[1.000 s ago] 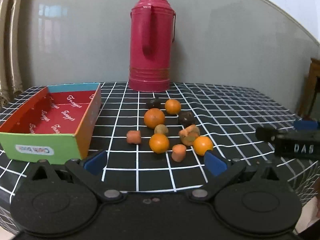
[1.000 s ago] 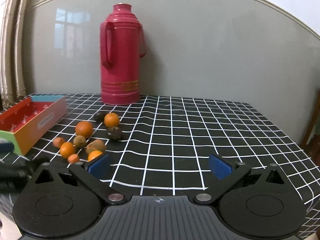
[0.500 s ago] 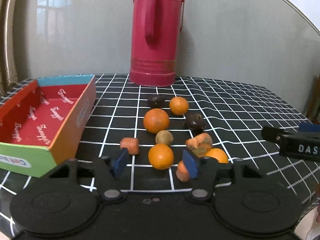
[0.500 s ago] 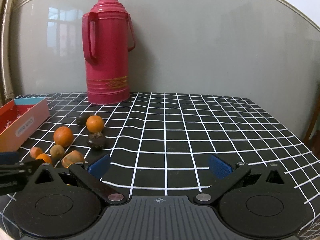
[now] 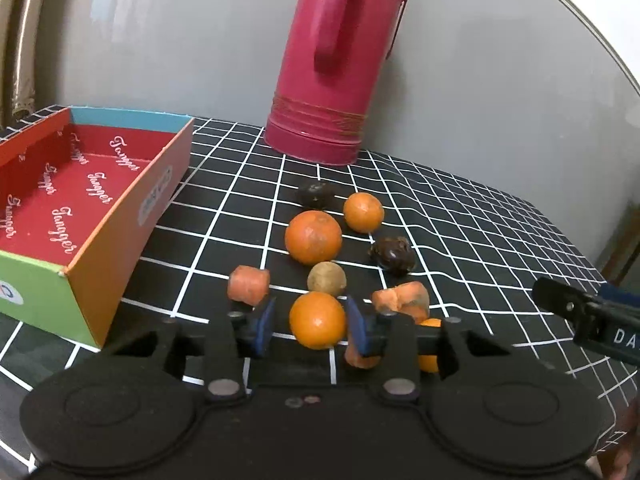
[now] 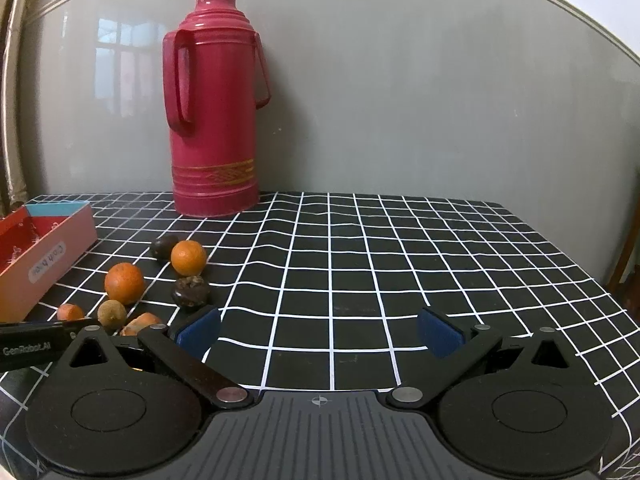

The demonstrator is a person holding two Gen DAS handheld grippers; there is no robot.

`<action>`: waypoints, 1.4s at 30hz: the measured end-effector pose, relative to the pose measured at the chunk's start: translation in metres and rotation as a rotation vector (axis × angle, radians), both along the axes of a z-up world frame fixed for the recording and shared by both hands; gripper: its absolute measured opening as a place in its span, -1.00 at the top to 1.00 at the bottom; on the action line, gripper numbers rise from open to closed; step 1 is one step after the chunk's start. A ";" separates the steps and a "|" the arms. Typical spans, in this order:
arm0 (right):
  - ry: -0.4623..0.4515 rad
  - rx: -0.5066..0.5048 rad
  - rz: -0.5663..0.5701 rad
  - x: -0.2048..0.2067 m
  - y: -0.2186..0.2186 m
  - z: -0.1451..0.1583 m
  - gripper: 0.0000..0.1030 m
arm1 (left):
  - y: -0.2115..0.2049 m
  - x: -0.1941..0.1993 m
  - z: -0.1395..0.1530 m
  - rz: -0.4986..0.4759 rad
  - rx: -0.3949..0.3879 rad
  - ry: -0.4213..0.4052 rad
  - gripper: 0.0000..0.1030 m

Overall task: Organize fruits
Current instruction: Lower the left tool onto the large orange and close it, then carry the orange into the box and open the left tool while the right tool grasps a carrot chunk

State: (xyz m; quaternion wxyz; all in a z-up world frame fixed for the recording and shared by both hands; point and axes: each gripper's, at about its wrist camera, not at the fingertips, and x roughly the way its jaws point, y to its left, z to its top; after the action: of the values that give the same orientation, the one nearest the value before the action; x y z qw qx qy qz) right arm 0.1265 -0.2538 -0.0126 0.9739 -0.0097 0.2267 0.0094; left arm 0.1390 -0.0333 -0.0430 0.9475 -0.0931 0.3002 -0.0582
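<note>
A: Status of my left gripper?
B: Jaws closing round the small round orange fruit on the black grid-pattern tablecloth — pads not quite touching.
A: My right gripper?
B: Wide open — holding nothing, over bare cloth.

Dim, soft daylight; window glare on wall; fisheye-bent edges.

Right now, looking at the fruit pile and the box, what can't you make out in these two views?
- Left wrist view: an orange fruit and a carrot-like piece, mostly hidden behind the left tool, whose jaws are closing around an orange.
- Right wrist view: box cut off by the left edge; its label is too blurred to read.
</note>
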 end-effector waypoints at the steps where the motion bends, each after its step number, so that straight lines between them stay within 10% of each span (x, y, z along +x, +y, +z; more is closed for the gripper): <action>1: -0.001 0.000 0.001 0.000 0.001 0.000 -1.00 | 0.001 -0.001 0.000 0.002 -0.012 0.002 0.42; 17: 0.005 0.015 -0.002 -0.001 0.000 0.000 -1.00 | 0.005 -0.002 -0.002 -0.006 -0.092 0.015 0.58; 29: 0.043 0.060 0.028 0.005 0.013 -0.003 -1.00 | 0.048 -0.031 0.040 0.119 0.105 -0.195 0.58; 42: 0.027 -0.009 0.127 0.005 0.091 -0.007 -1.00 | 0.117 -0.033 0.039 0.290 0.182 -0.168 0.39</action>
State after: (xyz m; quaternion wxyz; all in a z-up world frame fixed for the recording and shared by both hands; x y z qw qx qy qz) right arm 0.1311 -0.1630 -0.0193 0.9682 -0.0283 0.2385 0.0701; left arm 0.1058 0.0840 -0.0044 0.9722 -0.0440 0.2075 0.0987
